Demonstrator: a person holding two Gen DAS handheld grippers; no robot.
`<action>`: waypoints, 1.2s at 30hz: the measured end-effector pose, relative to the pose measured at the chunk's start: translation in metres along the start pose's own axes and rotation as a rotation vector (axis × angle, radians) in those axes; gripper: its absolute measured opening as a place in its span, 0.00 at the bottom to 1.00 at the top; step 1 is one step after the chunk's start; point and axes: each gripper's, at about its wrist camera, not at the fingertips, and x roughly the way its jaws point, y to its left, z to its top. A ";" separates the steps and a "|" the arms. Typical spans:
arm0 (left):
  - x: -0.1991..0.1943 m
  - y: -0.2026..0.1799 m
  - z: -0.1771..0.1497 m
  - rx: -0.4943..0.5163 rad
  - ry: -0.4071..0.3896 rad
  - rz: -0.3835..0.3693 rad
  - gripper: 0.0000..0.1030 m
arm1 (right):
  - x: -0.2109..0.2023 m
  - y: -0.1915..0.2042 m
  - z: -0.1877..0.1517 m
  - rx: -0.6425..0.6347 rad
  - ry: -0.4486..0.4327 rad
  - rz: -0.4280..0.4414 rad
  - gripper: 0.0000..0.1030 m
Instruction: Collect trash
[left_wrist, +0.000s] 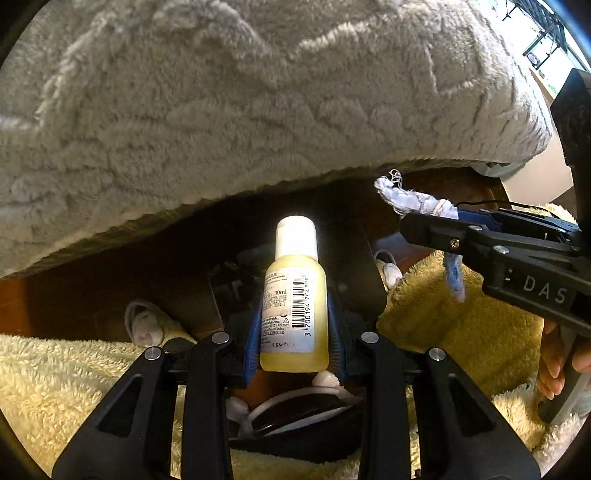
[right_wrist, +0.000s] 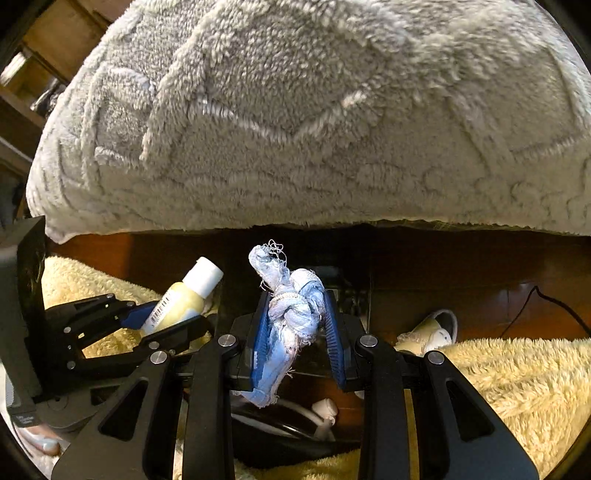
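Left wrist view: left hand-held gripper (left_wrist: 295, 332) clamped narrowly on small yellow bottle (left_wrist: 294, 302), upright above a dark bin (left_wrist: 295, 417).

Right wrist view: right hand-held gripper (right_wrist: 298, 332) grips knotted blue rag (right_wrist: 291, 317). Recommend centring over the bin before release.

Two hand-held claws of matte black plastic, each built from angular linkage arms with triangular cut-outs and pinned by round silver screws. The left claw (left_wrist: 295, 332) carries ribbed blue pads (left_wrist: 252, 347) on the inner faces of its fingers; the right claw (right_wrist: 300, 332) has the same blue ribbed pads (right_wrist: 334, 343). Seen from the left wrist camera, the right claw's side bears raised letters reading "DAS" and a thin black cable along its top. Fingertips of the person's hand (left_wrist: 554, 369) wrap its dark handle.
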 end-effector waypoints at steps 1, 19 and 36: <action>0.001 0.001 -0.001 0.000 0.003 0.000 0.29 | 0.001 0.001 0.000 -0.001 0.001 -0.005 0.30; -0.008 0.009 0.005 -0.002 -0.019 0.037 0.56 | -0.015 -0.018 0.024 0.025 -0.046 -0.016 0.59; -0.099 0.019 0.029 0.017 -0.239 0.162 0.90 | -0.102 -0.018 0.058 -0.056 -0.326 -0.223 0.88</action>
